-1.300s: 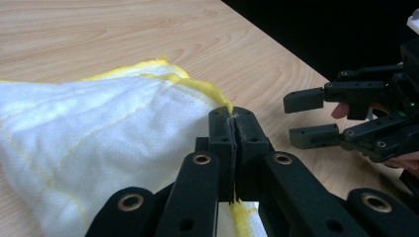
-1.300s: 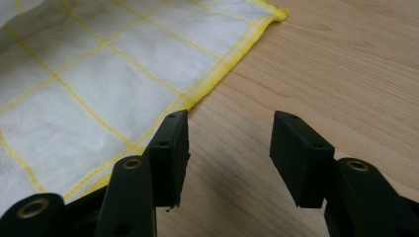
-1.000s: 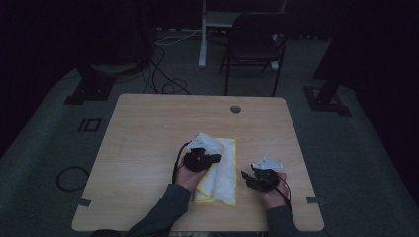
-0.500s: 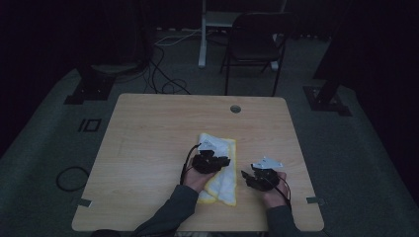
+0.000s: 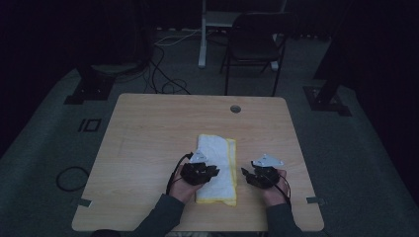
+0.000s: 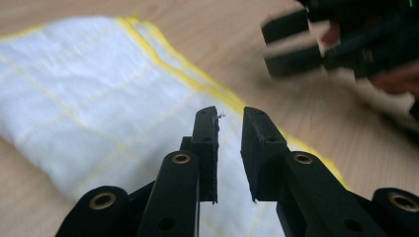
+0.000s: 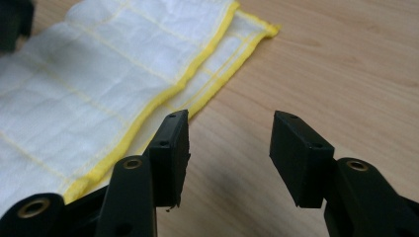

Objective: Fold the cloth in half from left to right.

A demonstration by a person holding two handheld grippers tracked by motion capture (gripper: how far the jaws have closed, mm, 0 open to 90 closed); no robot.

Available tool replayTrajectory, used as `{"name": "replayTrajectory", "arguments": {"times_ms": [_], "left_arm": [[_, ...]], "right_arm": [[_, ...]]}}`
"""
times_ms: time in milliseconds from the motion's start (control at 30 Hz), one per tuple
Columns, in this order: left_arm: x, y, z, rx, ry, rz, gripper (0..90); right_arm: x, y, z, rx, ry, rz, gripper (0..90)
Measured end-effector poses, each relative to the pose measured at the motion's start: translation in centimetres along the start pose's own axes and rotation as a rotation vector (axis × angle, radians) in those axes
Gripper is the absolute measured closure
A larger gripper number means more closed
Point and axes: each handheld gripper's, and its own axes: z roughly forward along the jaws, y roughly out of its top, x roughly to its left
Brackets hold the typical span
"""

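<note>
You are holding your left gripper (image 5: 213, 171) over the near part of the folded white cloth (image 5: 217, 163), its jaws slightly parted with nothing between them after just opening, while your right gripper (image 5: 245, 172) is hovering just right of it, jaws spread wide over the bare table (image 5: 148, 128).
</note>
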Motion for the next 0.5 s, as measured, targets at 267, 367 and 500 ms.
{"name": "replayTrajectory", "arguments": {"times_ms": [267, 367, 500], "left_arm": [[-1.9, -2.2, -0.2, 0.052, -0.034, 0.061, 74.7], [-2.8, -2.7, 0.0, 0.063, -0.056, 0.086, 73.3], [-3.5, -3.1, 0.2, 0.073, -0.077, 0.112, 71.0]], "right_arm": [[-0.3, 2.0, 1.0, -0.039, -0.003, 0.010, 54.6], [-0.4, 2.8, 1.8, -0.052, 0.010, 0.014, 59.6], [-0.3, 4.1, 3.2, -0.058, 0.042, 0.012, 65.0]]}}
